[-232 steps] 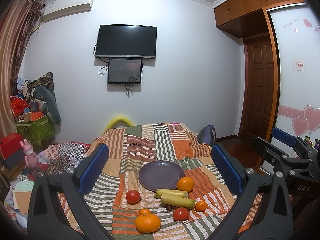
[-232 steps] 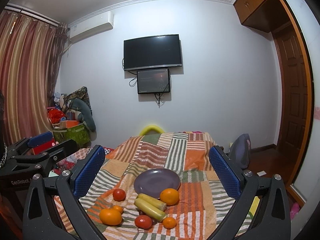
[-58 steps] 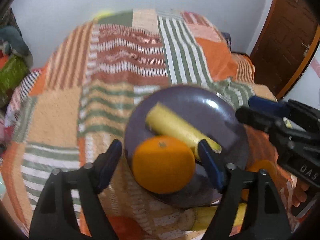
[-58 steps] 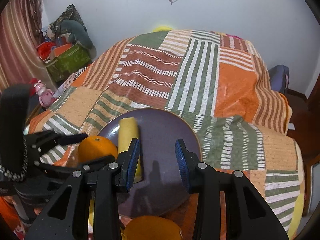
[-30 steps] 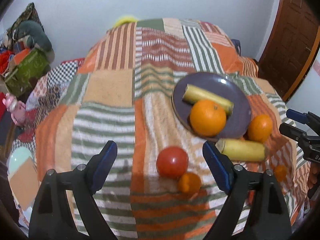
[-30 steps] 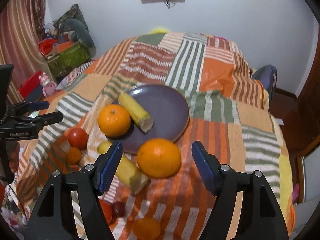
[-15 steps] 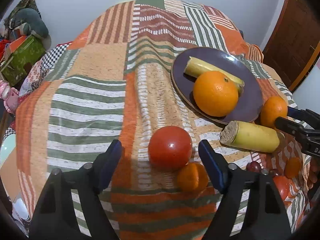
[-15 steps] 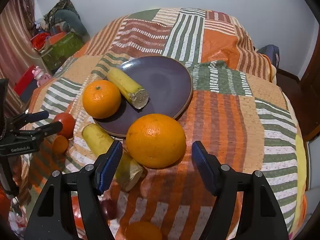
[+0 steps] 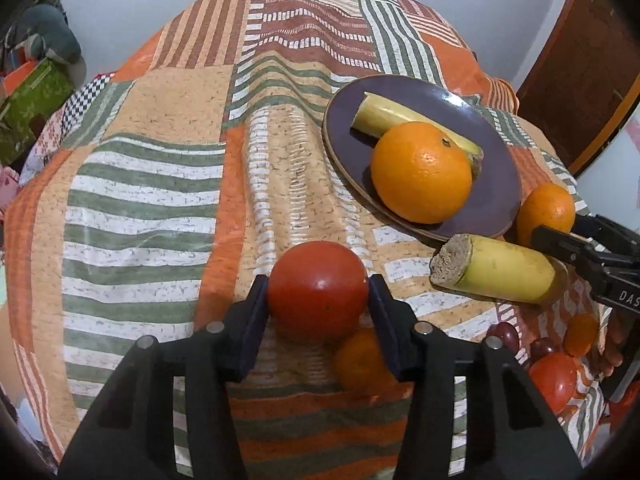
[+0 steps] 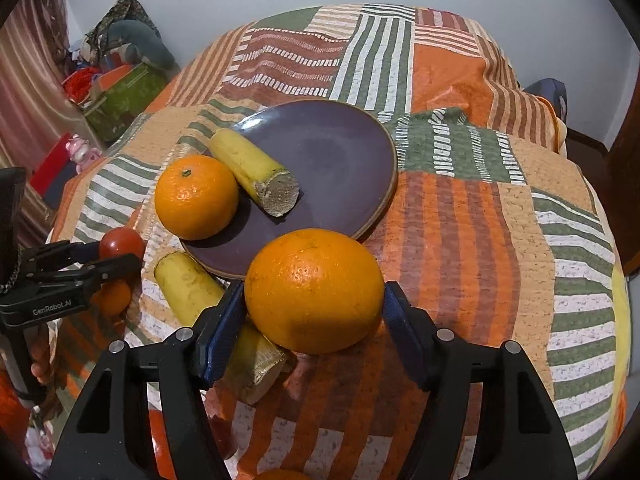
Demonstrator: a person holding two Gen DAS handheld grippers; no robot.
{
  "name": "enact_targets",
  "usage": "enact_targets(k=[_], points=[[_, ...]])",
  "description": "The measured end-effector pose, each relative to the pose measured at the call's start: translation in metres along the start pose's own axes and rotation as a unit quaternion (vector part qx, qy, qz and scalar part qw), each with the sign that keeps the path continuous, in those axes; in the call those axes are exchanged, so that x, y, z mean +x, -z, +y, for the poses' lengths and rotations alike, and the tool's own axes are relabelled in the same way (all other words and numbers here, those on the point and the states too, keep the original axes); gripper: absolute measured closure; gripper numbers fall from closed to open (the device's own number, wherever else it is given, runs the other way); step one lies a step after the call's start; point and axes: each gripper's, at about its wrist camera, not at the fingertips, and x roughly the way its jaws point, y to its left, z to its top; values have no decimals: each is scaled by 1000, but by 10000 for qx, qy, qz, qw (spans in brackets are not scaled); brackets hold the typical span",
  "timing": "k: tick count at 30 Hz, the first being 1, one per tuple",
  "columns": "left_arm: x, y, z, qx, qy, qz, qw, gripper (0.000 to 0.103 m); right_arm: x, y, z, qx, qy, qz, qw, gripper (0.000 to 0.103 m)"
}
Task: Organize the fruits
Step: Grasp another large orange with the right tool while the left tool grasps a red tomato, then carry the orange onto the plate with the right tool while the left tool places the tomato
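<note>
1. Patchwork striped quilt covers the bed and carries all the fruit; pale wall behind, brown door at right in the left wrist view.
2. Purple plate lies on the quilt. On it: one orange and a cut yellow stalk, touching each other, both toward the plate's left side in the right wrist view.
3. Left tongs: pads pressed on both sides of a tomato, closed onto it. Tomato sits on the quilt, left of and nearer the camera than the plate.
4. A small mandarin lies just behind the tomato, partly hidden by the right finger.
5. Right tongs: pads against both sides of a big orange, gripping it. Big orange is on the quilt just beside the plate's near rim.
6. A second stalk lies on the quilt, beside the plate and left of the big orange.
7. Another tomato and two dark round fruits show at the right edge of the left wrist view.
</note>
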Motion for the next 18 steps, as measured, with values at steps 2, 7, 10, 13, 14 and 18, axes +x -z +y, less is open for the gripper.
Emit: enact_targets(k=[2,7,10,13,14,18], points=[[-1,0,-2,55,-29,15,10000,54,-2,0,0,-18,23,-14,10000,39],[-13,-7,-1,19,78,-91,9999,54,-12,-2,-1,-48,53,-126,9999,39],[-21,-15,-2,38,73,-222,9997,54,-18,-5,-2,-24,53,-219,9997,39],[-31,-25,-5,100,64,-377,9992,54,-26,-12,-3,-10,57,-358,9993,39],[-34,-29,-8,146,42,-438,9989,54,-29,-14,-3,-16,66,-404,9992,39],[-41,-45,-17,260,35,-617,9977,54,-36,-27,-5,-25,96,-583,9982,39]])
